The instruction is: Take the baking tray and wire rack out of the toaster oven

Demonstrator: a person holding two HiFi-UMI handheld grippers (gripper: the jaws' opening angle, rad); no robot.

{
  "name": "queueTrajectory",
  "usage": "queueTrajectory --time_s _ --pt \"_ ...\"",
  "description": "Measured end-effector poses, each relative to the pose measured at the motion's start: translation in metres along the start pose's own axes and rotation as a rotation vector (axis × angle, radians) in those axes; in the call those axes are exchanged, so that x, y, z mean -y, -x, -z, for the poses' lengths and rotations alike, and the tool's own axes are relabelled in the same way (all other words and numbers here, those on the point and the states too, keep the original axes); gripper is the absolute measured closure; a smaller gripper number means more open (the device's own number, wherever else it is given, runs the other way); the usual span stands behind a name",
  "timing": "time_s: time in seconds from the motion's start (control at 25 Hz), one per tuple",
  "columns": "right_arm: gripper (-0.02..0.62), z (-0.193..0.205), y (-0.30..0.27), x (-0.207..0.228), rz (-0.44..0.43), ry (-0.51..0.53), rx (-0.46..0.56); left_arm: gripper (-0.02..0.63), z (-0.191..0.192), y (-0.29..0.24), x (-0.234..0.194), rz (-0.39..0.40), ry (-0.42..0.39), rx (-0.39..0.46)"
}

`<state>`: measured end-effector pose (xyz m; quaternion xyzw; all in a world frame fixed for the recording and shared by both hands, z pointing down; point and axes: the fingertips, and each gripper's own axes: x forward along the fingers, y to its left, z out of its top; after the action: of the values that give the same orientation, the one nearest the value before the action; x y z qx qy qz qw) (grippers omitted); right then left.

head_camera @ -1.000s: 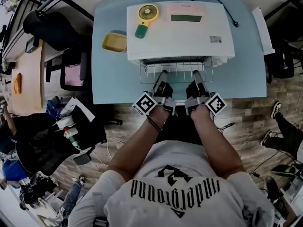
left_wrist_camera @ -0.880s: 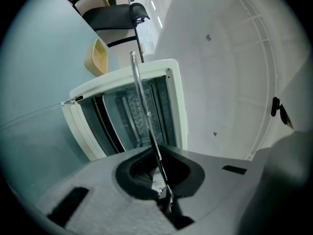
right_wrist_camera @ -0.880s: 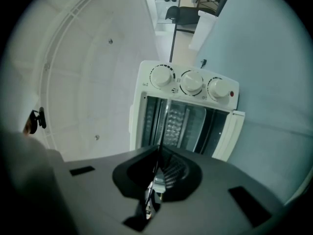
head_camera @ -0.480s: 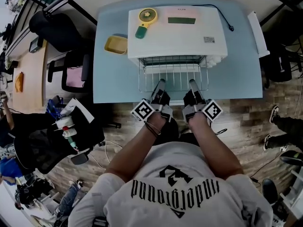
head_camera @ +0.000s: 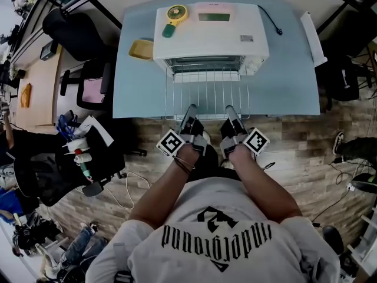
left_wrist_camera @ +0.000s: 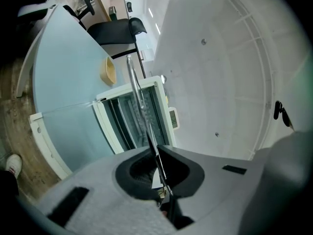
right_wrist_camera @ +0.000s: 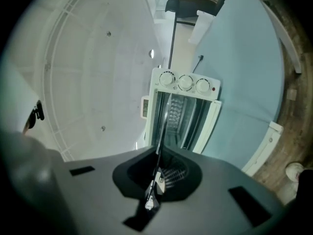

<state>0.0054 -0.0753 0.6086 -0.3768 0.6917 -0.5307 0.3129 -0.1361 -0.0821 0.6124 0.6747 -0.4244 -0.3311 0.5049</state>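
1. Two grippers are held side by side at the near edge of the tabletop [head_camera: 138, 93]. The left gripper [head_camera: 189, 108] and the right gripper [head_camera: 230, 108] both point level toward the oven.
2. One wire rack [head_camera: 206, 93] has its near rail between both pairs of fingers. In the left gripper view, the left gripper [left_wrist_camera: 158, 156] has its fingers pressed together on the rail, and the rack [left_wrist_camera: 139, 102] shows edge-on as a thin line. In the right gripper view, the right gripper [right_wrist_camera: 158, 155] has its fingers clamped on the rail the same way.
3. The rack spans from the fingers to the mouth of the one white toaster oven [head_camera: 206, 37]. Most of it hangs over the tabletop, and its far end is at the opening.
4. Three knobs [right_wrist_camera: 185, 82] sit in a row on the oven's front.
5. One yellow handheld fan [head_camera: 169, 17] lies on the oven's top.
6. One yellow dish [head_camera: 141, 49] sits on the tabletop just to the oven's left.
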Motion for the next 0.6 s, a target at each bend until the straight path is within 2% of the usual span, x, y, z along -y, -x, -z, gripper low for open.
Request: queueTrajectory --time_s 0.24,0.4,0.6 --pt "0.594 0.009 0.041 -0.012 -0.017 0.038 -0.027 0.601 0.024 0.034 0.016 0.013 -0.01 0.019" --pt "0.594 0.003 0.06 -0.035 -0.054 0.076 -0.031 0.601 0.034 0.055 0.022 -0.068 -0.061 0.014" --pt "0.594 -0.004 0.087 -0.049 -0.055 0.08 -0.016 0.601 0.05 0.054 0.071 0.101 -0.053 0.029"
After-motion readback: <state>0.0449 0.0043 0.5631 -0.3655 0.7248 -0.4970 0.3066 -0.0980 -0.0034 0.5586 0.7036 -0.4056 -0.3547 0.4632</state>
